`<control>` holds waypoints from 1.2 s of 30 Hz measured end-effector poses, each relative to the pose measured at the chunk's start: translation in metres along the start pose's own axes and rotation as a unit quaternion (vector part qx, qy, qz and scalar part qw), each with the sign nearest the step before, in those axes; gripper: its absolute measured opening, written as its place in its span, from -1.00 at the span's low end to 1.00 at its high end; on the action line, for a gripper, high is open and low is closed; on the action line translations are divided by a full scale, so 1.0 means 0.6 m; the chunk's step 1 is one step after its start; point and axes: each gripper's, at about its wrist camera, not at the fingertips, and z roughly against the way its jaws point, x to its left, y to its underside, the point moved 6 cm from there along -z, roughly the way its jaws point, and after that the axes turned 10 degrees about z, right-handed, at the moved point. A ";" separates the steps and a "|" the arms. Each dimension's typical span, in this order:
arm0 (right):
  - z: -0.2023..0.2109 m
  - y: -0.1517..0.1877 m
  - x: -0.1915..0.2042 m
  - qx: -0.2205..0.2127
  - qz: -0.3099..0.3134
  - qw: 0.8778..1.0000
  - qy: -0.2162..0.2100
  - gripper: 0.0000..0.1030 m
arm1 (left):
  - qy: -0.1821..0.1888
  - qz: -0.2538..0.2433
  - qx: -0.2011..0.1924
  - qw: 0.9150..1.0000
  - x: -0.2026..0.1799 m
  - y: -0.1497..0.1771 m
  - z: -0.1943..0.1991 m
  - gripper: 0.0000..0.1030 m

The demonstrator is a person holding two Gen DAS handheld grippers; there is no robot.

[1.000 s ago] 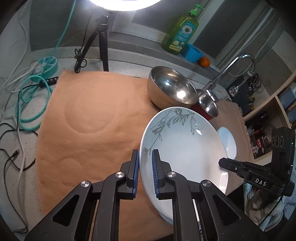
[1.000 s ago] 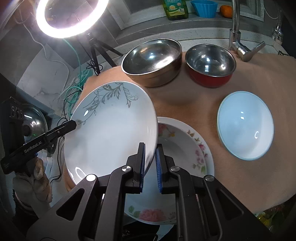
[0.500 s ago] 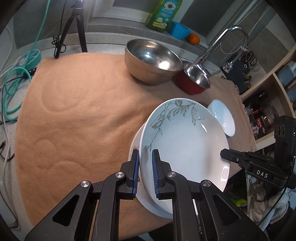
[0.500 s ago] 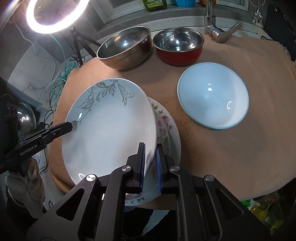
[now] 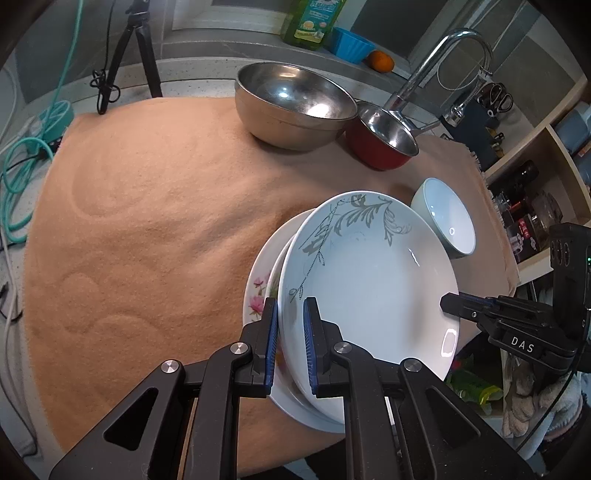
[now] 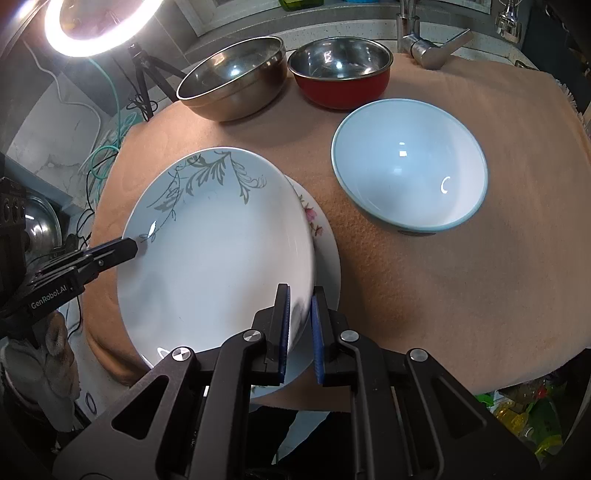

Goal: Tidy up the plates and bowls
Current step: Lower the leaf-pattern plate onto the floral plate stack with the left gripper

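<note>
A white plate with a grey leaf pattern (image 5: 369, 280) (image 6: 214, 258) is held by both grippers. My left gripper (image 5: 290, 343) is shut on its left rim. My right gripper (image 6: 300, 328) is shut on its right rim. The plate sits over a white plate with pink flowers (image 5: 260, 291) (image 6: 317, 229) that lies on the orange mat; whether they touch I cannot tell. A pale blue bowl (image 6: 406, 166) (image 5: 448, 218) stands to the right. A large steel bowl (image 5: 295, 103) (image 6: 232, 81) and a red bowl with steel inside (image 5: 384, 136) (image 6: 340, 70) stand at the back.
The orange mat (image 5: 147, 206) covers the counter. A tap (image 5: 443, 66) rises behind the red bowl. A tripod (image 5: 136, 51), teal cables (image 5: 22, 162), a green soap bottle (image 5: 314, 22) and a ring light (image 6: 99, 26) are at the back and left. Shelves (image 5: 546, 184) are at the right.
Both grippers have lowered the leaf plate toward the mat, over the flower plate. The flower plate now shows only along the leaf plate's edge.
</note>
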 end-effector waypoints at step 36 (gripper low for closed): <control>-0.013 0.004 0.025 0.020 0.069 0.996 0.061 -0.77 | -0.033 -0.017 0.010 0.999 0.003 0.010 -0.012 -0.78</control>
